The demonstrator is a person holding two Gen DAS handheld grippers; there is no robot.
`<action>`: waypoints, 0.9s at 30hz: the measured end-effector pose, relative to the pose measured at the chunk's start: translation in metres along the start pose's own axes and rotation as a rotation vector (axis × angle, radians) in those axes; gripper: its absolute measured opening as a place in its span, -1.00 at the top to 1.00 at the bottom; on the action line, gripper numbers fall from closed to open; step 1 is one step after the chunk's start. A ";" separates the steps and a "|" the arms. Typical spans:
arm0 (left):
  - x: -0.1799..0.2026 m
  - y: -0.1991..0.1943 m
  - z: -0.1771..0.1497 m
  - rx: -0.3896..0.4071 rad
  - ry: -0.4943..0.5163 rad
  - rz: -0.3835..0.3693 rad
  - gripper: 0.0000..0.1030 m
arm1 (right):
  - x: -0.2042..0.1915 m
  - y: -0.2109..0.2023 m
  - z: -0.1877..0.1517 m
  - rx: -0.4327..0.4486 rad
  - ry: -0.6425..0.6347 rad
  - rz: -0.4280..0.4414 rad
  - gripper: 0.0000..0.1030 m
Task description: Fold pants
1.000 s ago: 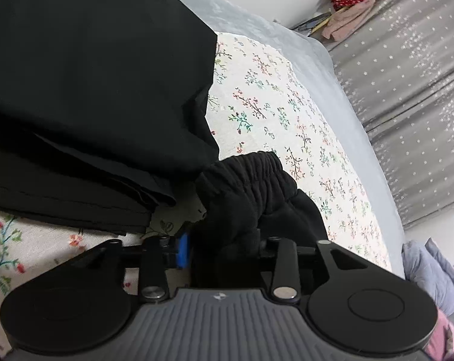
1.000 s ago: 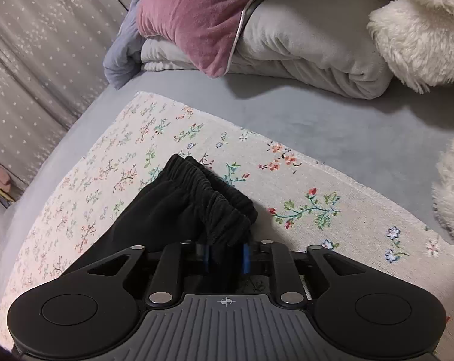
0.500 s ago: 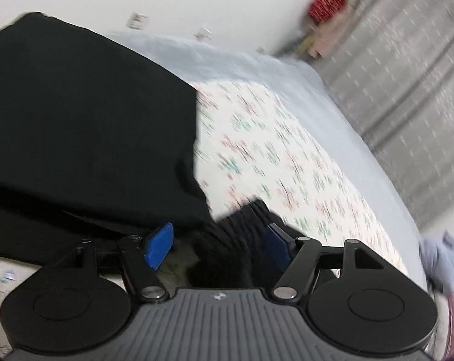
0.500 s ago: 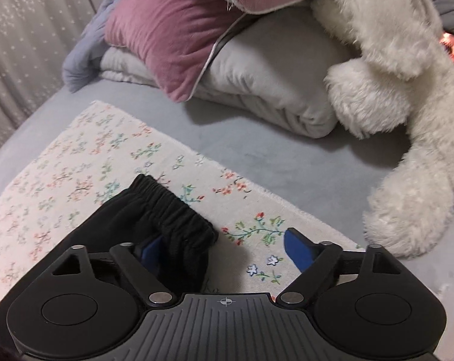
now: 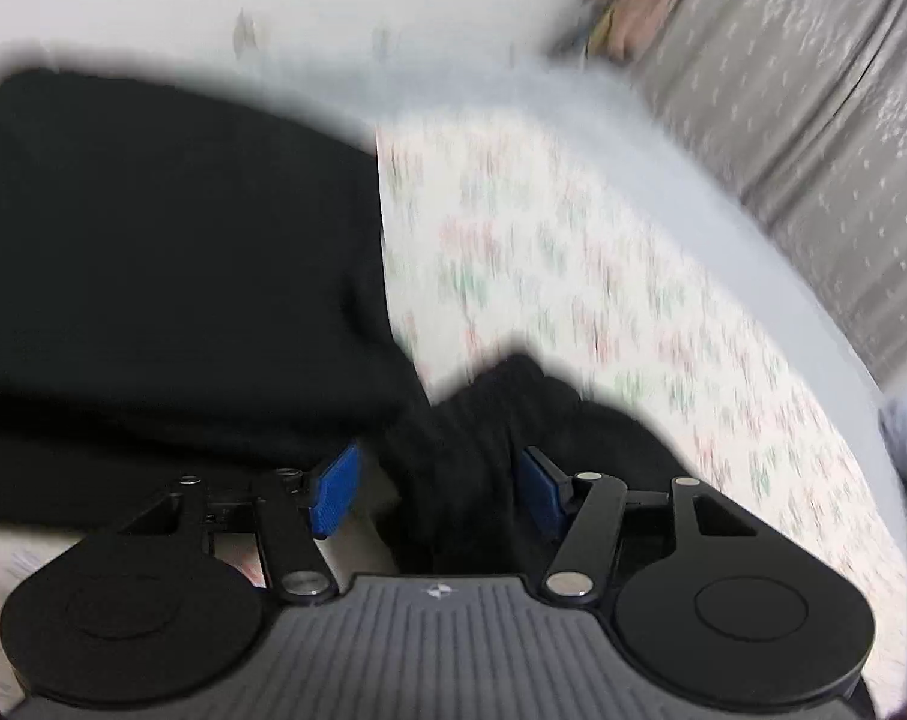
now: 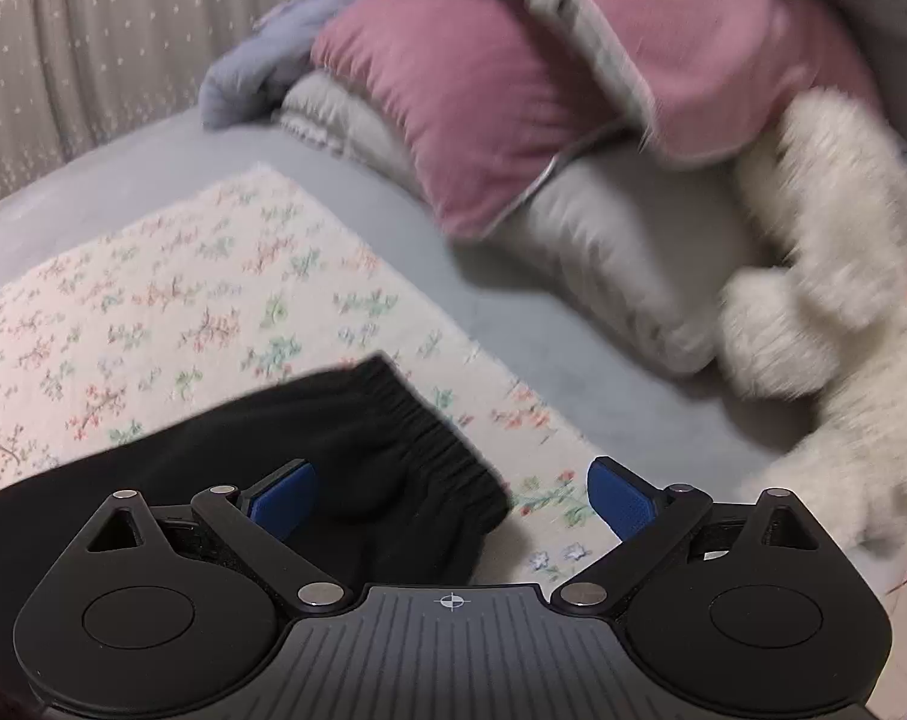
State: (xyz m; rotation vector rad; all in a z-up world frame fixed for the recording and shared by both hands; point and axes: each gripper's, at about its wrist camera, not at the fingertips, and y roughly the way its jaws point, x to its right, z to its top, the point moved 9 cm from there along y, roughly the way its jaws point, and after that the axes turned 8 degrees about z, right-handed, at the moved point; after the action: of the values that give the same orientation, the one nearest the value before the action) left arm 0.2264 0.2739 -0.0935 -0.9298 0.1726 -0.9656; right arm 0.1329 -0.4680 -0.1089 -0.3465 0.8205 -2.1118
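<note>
Black elasticated-waist fabric pants (image 6: 369,456) just dropped on floral cotton mat (image 6: 171,300); left gripper (image 5: 435,489), right gripper (image 6: 453,495) both released, previously clenched; fold placed.

From my left gripper (image 5: 440,489) camera I see the blue pads (image 5: 332,497) spread wide, with a bunched end of the black pants (image 5: 465,450) lying between them, not pinched. The rest of the dark fabric fills the left side, lying on a floral cloth (image 5: 603,300) over the bed (image 5: 693,162). Grey curtains (image 5: 813,90) hang at right; everything is motion-blurred.
</note>
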 end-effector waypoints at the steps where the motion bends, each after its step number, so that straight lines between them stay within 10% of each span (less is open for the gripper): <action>1: 0.001 -0.010 0.007 0.068 0.007 0.027 -0.23 | -0.012 -0.010 0.008 0.054 -0.058 0.020 -0.92; 4: 0.032 -0.014 0.013 0.147 0.068 -0.011 -0.24 | -0.078 -0.024 0.014 0.095 -0.184 0.311 -0.92; 8: 0.102 0.020 -0.032 -0.082 0.092 -0.242 -0.24 | -0.189 -0.021 0.001 -0.003 -0.237 0.705 -0.87; 14: 0.144 0.056 -0.089 -0.261 0.237 -0.201 -0.23 | -0.344 -0.008 -0.049 -0.258 -0.391 0.995 0.38; 20: 0.138 0.064 -0.089 -0.268 0.281 -0.179 -0.23 | -0.469 0.007 -0.068 -0.449 -0.438 1.099 0.37; 27: 0.133 0.046 -0.085 -0.299 0.216 -0.209 -0.23 | -0.506 0.030 -0.099 -0.564 -0.477 1.081 0.49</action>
State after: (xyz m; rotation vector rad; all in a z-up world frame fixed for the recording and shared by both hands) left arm 0.2903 0.1318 -0.1458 -1.1311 0.4182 -1.2571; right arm 0.4167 -0.0426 -0.1837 -0.5170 0.9855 -0.7389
